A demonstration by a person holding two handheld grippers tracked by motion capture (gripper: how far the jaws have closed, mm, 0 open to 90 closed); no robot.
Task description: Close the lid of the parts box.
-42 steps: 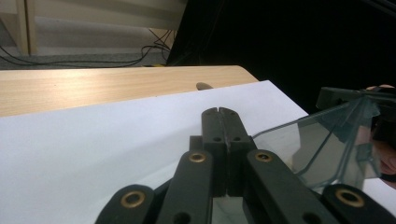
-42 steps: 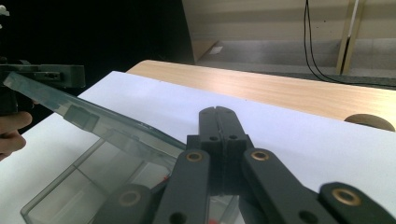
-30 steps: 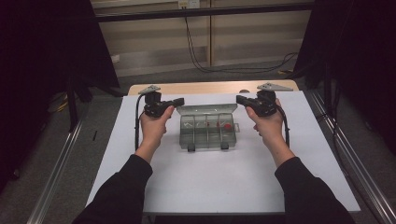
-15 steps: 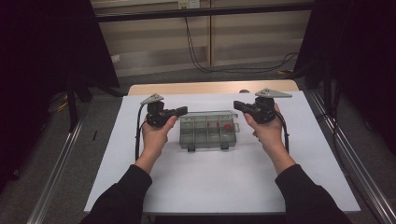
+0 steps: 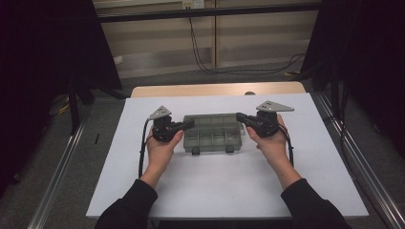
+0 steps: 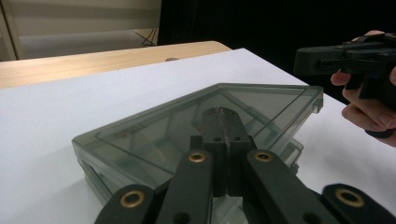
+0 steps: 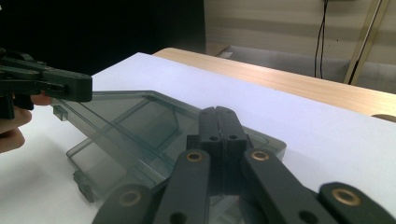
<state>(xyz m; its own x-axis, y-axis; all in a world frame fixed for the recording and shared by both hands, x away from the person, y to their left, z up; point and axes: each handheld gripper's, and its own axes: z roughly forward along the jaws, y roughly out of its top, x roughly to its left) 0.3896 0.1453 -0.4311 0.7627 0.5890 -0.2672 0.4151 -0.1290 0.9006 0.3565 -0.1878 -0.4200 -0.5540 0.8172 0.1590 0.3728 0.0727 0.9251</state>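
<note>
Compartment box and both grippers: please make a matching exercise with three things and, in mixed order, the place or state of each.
Things:
1. compartment box
2. left gripper
3. right gripper

Descriptions:
A. jaws closed, at the box's right end
B. grey see-through plastic, lying on the white table
C. jaws closed, at the box's left end

Pairs: 1-B, 2-C, 3-A

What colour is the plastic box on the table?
The box is see-through smoky grey, clearest in the left gripper view.
</note>
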